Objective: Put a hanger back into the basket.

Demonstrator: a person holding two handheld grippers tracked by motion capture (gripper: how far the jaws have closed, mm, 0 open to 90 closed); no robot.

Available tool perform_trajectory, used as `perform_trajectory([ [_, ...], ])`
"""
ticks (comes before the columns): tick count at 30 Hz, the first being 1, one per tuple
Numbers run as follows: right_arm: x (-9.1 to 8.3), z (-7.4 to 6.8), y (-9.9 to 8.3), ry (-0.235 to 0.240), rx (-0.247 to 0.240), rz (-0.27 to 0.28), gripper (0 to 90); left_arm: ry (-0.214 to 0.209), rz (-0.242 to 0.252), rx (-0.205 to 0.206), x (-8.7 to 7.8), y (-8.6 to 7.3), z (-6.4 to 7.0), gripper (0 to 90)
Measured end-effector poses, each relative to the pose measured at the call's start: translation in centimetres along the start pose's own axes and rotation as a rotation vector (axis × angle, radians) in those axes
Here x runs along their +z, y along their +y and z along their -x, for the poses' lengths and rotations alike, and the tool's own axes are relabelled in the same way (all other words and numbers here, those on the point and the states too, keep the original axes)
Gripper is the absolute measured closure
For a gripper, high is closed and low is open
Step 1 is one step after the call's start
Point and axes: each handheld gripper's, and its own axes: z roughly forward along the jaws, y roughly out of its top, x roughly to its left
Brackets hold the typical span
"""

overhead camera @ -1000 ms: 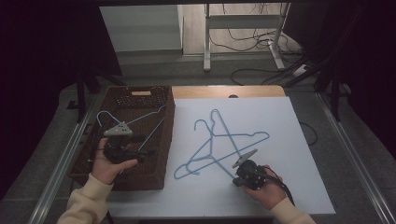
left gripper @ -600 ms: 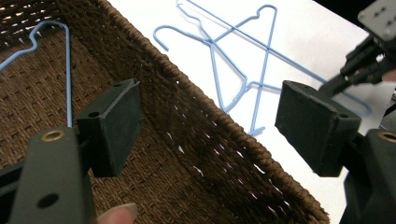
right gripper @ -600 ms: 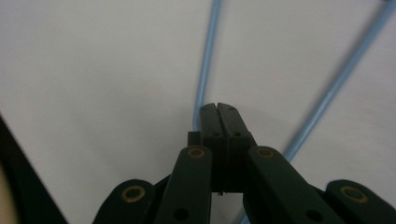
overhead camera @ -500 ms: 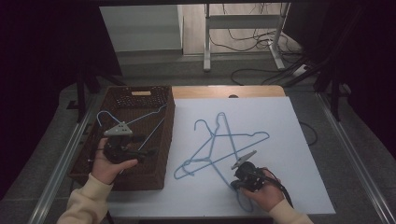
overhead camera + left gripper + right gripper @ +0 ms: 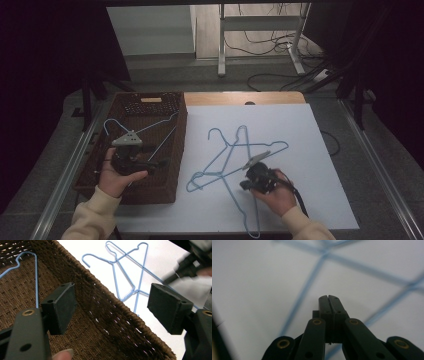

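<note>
The blue wire hangers (image 5: 235,160) are seen lying crossed on the white table sheet (image 5: 320,165), directly ahead of and partly under the right gripper (image 5: 257,161), whose tip is held over their crossing wires. In the right gripper view the jaws are shown pressed flat together with nothing visible between them, and blurred blue wires (image 5: 312,282) run just beyond the tip; whether a wire is touched cannot be told. The left gripper (image 5: 152,164) is held above the brown wicker basket (image 5: 150,102), and its jaws are shown spread wide in the left gripper view, one over the basket's inside and one past its woven rim (image 5: 112,302). A further blue hanger (image 5: 142,127) is seen resting inside the basket, just behind the left gripper; its hook (image 5: 25,255) appears in the left gripper view, while the hangers on the sheet (image 5: 125,272) are visible beyond the rim, with the right hand blurred at the far corner. The basket wall stands between the left gripper and the hangers on the sheet. Compared with half a second earlier, the right gripper has been moved slightly forward toward the hanger crossing, while the left gripper has stayed in about the same place over the basket.
</note>
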Motion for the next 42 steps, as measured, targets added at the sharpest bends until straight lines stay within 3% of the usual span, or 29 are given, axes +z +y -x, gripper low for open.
perform_trajectory([
  [2,0.2,3.3,1.6,-0.068,0.075,0.061,89.8,0.000,0.001,0.000,0.0,0.0,0.0,22.8],
  [3,0.2,3.3,1.6,-0.068,0.075,0.061,89.8,0.000,0.002,0.001,0.0,0.0,0.0,22.8],
  [4,0.6,4.8,2.5,-0.111,0.092,0.071,89.8,0.000,0.002,0.001,0.0,0.1,0.0,22.8],
  [5,0.6,4.8,2.5,-0.111,0.092,0.071,89.8,0.001,0.003,0.002,0.0,0.1,0.1,22.8],
  [8,2.5,7.6,4.2,-0.153,0.146,0.079,89.8,0.000,0.002,0.004,0.0,0.1,0.1,22.8],
  [10,3.3,8.2,4.7,-0.163,0.150,0.068,89.8,-0.001,0.000,0.008,0.0,0.1,0.2,22.7],
  [16,4.1,8.6,4.9,-0.201,0.171,0.036,89.8,0.000,-0.005,0.003,0.1,0.0,0.0,22.8],
  [18,3.5,8.8,4.6,-0.264,0.175,0.007,89.8,0.000,-0.005,0.003,0.1,-0.1,0.1,22.8],
  [20,3.3,8.9,4.4,-0.267,0.187,0.003,89.8,0.001,-0.007,0.007,0.2,0.0,0.2,22.8],
  [21,2.7,9.1,3.8,-0.305,0.201,-0.010,89.8,0.000,-0.008,0.010,0.2,0.0,0.3,22.7],
  [30,0.6,10.1,1.3,-0.329,0.277,-0.018,89.8,-0.002,-0.011,0.011,0.3,0.0,0.3,22.7],
  [42,-0.8,10.1,-0.9,-0.323,0.308,-0.039,89.8,-0.003,-0.014,0.013,0.4,0.0,0.2,22.6],
])
